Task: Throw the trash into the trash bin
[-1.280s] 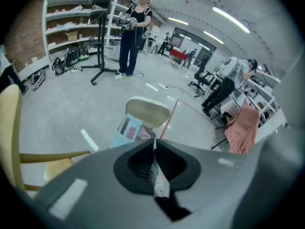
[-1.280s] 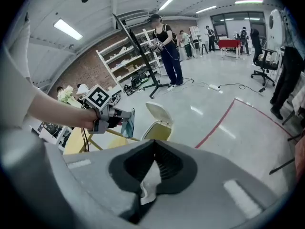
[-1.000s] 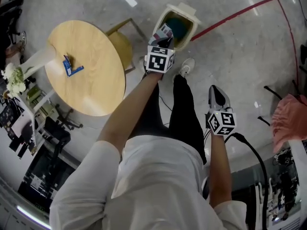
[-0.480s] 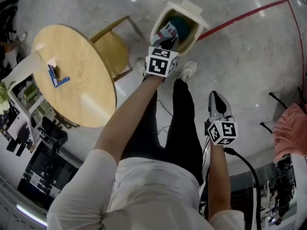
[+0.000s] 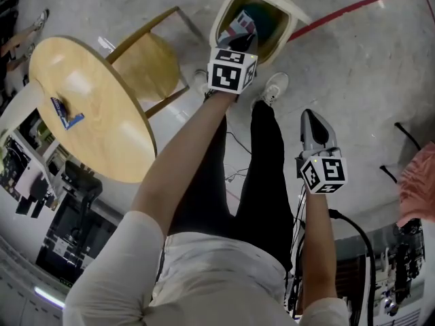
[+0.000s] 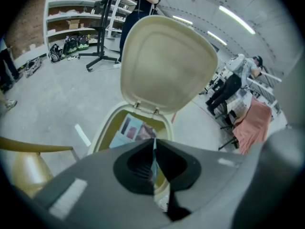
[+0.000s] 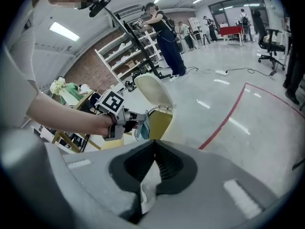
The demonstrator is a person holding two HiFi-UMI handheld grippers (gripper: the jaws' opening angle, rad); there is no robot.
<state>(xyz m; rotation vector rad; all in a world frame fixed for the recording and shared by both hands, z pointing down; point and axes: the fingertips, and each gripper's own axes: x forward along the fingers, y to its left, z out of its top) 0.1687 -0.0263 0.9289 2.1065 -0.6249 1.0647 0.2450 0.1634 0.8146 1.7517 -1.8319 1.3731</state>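
Note:
The beige trash bin (image 5: 226, 9) stands on the floor with its lid (image 6: 167, 66) swung up. My left gripper (image 5: 241, 41) reaches over the bin's near rim, shut on a thin blue and white wrapper (image 5: 243, 24) that hangs over the opening. In the left gripper view the wrapper (image 6: 132, 130) sticks out past the closed jaws of the left gripper (image 6: 154, 144), above the bin's mouth. My right gripper (image 5: 309, 116) is lower right, over the bare floor and away from the bin. It is shut on a white paper scrap (image 7: 147, 187), seen in the right gripper (image 7: 154, 144) view.
A round wooden table (image 5: 95, 121) with a blue packet (image 5: 64, 112) stands at the left, a wooden chair (image 5: 146, 63) beside it near the bin. The person's legs and a shoe (image 5: 272, 88) are below the bin. A red floor line (image 5: 353, 5) runs at the right.
Both grippers have sunk. The left one has carried the wrapper from the bin's near rim to over its opening. Neither jaw pair has opened.

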